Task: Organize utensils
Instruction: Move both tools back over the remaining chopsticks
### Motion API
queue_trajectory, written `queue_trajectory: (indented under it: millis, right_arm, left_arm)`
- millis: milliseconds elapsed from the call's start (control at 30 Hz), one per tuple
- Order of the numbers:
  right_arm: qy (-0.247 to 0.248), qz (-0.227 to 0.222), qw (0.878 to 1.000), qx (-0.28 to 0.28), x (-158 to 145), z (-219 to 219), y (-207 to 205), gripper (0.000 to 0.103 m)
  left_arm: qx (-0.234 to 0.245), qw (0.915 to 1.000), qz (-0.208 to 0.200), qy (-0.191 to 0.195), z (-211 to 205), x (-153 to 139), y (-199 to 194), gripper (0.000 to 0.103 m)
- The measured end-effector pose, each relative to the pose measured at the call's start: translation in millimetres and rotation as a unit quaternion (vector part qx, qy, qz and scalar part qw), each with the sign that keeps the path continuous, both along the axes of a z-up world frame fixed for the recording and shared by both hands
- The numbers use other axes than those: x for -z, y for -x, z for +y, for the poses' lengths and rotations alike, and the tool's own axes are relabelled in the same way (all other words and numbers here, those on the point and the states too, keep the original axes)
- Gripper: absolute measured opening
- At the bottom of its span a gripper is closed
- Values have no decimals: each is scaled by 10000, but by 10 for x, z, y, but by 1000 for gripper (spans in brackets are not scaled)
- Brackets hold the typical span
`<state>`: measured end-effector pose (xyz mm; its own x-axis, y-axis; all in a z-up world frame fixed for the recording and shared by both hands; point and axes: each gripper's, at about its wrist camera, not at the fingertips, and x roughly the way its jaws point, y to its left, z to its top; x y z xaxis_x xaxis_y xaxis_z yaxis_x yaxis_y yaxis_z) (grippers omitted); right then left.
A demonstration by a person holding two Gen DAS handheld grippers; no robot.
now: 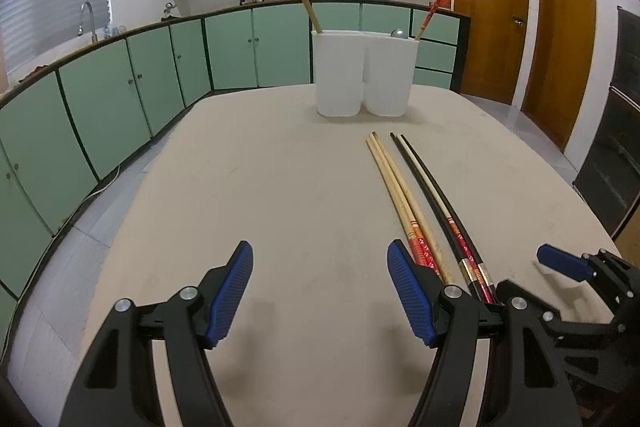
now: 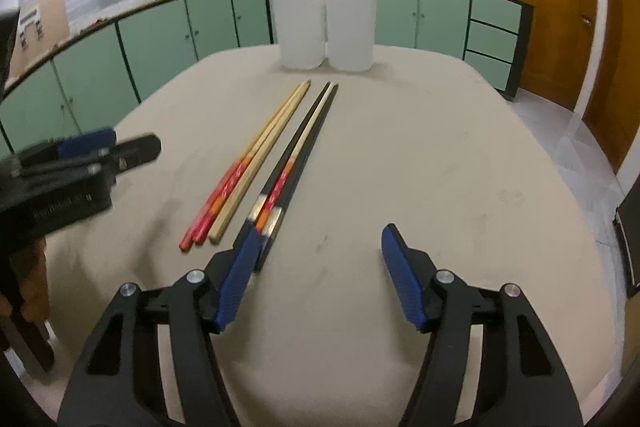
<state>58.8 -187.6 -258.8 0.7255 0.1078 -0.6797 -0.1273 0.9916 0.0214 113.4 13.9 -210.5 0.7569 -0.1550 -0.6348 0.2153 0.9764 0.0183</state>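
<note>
While both claws hang low over the table (image 1: 280,187), nothing's pinched. L gripper (image 1: 320,291) spread wide, empty; light chopsticks (image 1: 394,187) just right of its right pad. R gripper (image 2: 316,275) spread too, dark chopsticks (image 2: 304,143) ending at its left pad. Twin white holder (image 1: 364,75) stands at far end w/ a few sticks upright inside.

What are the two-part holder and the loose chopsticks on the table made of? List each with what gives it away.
White holder: likely plastic; smooth, matte, slightly translucent walls with rounded moulded corners.
Pale chopsticks: probably bamboo or wood; bare tan shafts, red painted or printed handle ends.
Black chopsticks: look lacquered, possibly wood or plastic; glossy dark surface, metallic-looking bands and red pattern near the handles. One pale stick lies among them.
</note>
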Motion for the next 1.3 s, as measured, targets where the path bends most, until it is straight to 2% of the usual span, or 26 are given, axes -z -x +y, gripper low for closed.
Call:
queue_trajectory:
  millis: [133, 267, 367, 533, 733, 900, 1000, 1100, 1200, 1300]
  right_arm:
    - [77, -35, 10000, -37, 9, 35, 6, 62]
    - [475, -42, 9986, 217, 26, -31, -40, 59]
    - [160, 24, 9989, 436, 15, -207, -66, 58]
    - [-152, 8, 9998, 144, -24, -189, -9, 58]
    - [39, 54, 9997, -251, 7, 31, 58, 58]
    - [268, 31, 9996, -6, 14, -19, 34, 56]
    - [95, 74, 9996, 246, 5, -155, -9, 56]
    - [-9, 70, 9998, 194, 7, -179, 17, 56]
    - [-87, 112, 9999, -26, 17, -130, 43, 48]
    - [45, 69, 10000, -1, 21, -121, 61, 44]
  left_arm:
    - [1, 10000, 2, 48, 12, -16, 10, 68]
    - [37, 10000, -34, 15, -7, -22, 42, 68]
    - [19, 10000, -32, 23, -5, -26, 53, 68]
    - [-18, 10000, -33, 25, 9, -42, 60, 68]
    - [-17, 10000, -63, 18, 15, -60, 87, 68]
    - [-29, 10000, -74, 39, 19, -64, 95, 69]
    - [-46, 10000, -52, 40, 25, -55, 94, 68]
    - [-58, 10000, -31, 46, 20, -51, 86, 68]
    - [-44, 10000, -44, 19, 9, -54, 98, 68]
    - [-43, 10000, -55, -10, 1, -59, 112, 69]
